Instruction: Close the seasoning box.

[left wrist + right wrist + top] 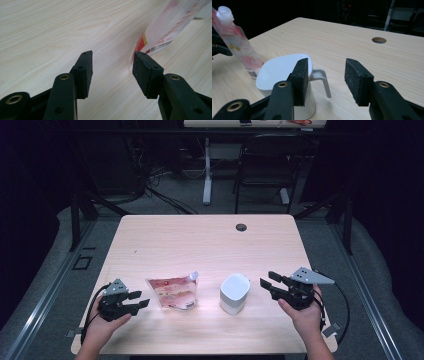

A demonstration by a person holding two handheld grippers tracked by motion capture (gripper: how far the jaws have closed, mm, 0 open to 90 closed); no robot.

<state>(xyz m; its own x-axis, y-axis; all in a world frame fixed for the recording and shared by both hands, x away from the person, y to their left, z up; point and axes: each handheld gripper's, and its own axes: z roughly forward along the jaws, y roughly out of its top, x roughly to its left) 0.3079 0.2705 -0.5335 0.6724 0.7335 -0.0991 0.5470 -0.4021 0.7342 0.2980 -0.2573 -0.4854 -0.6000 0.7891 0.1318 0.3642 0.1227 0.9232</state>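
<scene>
A red and white spouted pouch [173, 293] stands upright near the table's front, left of centre. To its right is a white lidded cup [234, 293] with a handle. My left gripper [139, 299] is open just left of the pouch, with nothing between its jaws. In the left gripper view, the left gripper [112, 65] points at bare wood, with the pouch [165, 32] just beyond its right jaw. My right gripper [267, 279] is open a short way right of the cup. In the right gripper view, the right gripper [327, 72] holds nothing, and the cup [279, 70] and its handle [323, 80] lie ahead to the left, with the pouch [239, 47] behind.
The light wooden table [200, 240] has a round cable hole [241, 227] near its far edge. Beyond the table, in the dark, stand a chair [265, 165] and a desk leg [207, 175]. Bare wood stretches across the table's far half.
</scene>
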